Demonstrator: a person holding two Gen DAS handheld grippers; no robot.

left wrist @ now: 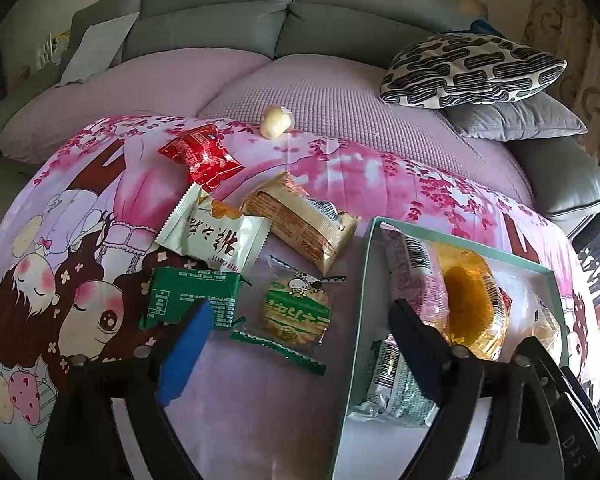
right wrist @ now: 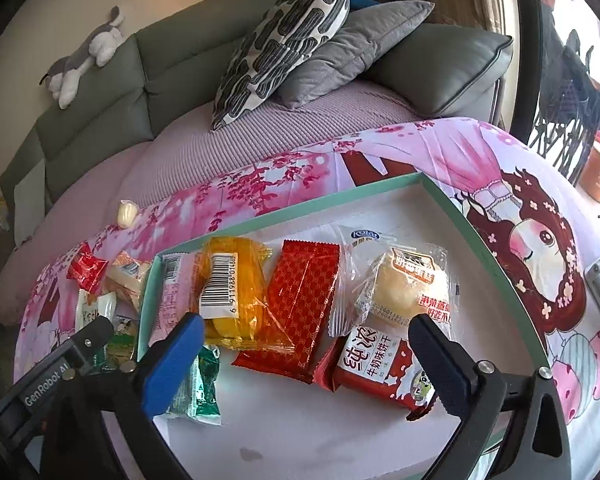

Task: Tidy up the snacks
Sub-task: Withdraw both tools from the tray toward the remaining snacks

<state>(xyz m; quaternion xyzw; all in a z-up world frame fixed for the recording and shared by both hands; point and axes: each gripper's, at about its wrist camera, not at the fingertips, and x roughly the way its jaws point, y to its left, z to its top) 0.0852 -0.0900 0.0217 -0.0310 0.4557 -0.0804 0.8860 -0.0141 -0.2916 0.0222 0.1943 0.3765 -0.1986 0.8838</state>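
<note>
The left gripper [left wrist: 300, 344] hovers with its jaws spread wide and empty, one finger over the green packet [left wrist: 192, 300] on the blanket [left wrist: 100, 208], the other over the box [left wrist: 364, 264] edge. The right gripper [right wrist: 306, 354] hangs low over the box [right wrist: 480, 240], jaws also spread, holding nothing. Its fingers hide parts of a green-and-white packet [right wrist: 202, 384] and a red biscuit pack [right wrist: 376, 368]. An orange packet [right wrist: 236, 292], a red wrapper [right wrist: 300, 300] and a bun [right wrist: 408, 288] lie inside. The round cookie [left wrist: 296, 312] lies beside the box, along with other snacks whose print is hard to read.
</note>
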